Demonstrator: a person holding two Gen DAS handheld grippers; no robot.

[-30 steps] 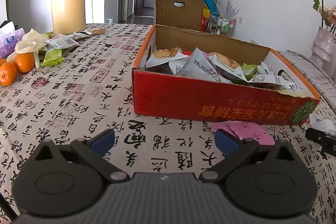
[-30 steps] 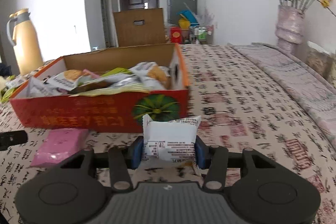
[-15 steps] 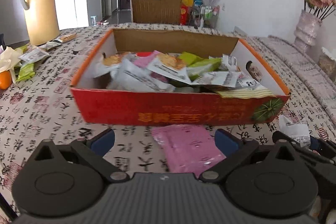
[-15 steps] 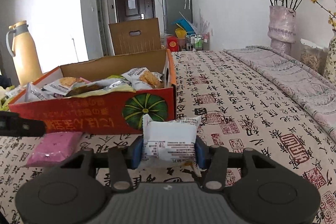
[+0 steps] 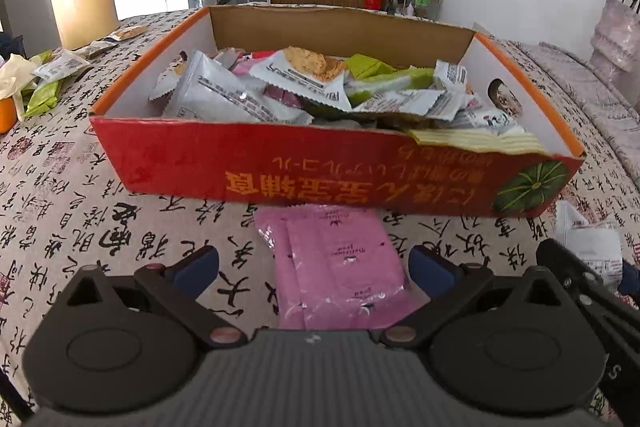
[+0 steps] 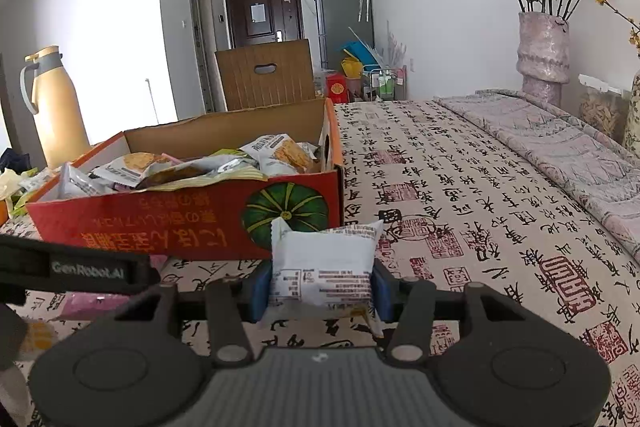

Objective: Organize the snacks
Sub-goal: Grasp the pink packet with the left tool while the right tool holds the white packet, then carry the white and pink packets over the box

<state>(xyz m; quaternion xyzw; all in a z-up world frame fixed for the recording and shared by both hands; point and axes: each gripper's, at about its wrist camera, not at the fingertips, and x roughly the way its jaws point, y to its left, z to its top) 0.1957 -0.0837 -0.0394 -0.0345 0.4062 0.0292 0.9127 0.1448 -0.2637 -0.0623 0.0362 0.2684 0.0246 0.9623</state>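
One pink packet (image 5: 340,263) (table), one box (image 5: 320,171)

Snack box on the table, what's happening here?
A person with two handheld grippers is clearing loose snacks into the red cardboard box, already crowded with packets. The right gripper is shut on a white snack packet just in front of the box. The left gripper is open, jaws on either side of a pink packet that lies flat on the tablecloth against the box's front wall, not yet gripped.
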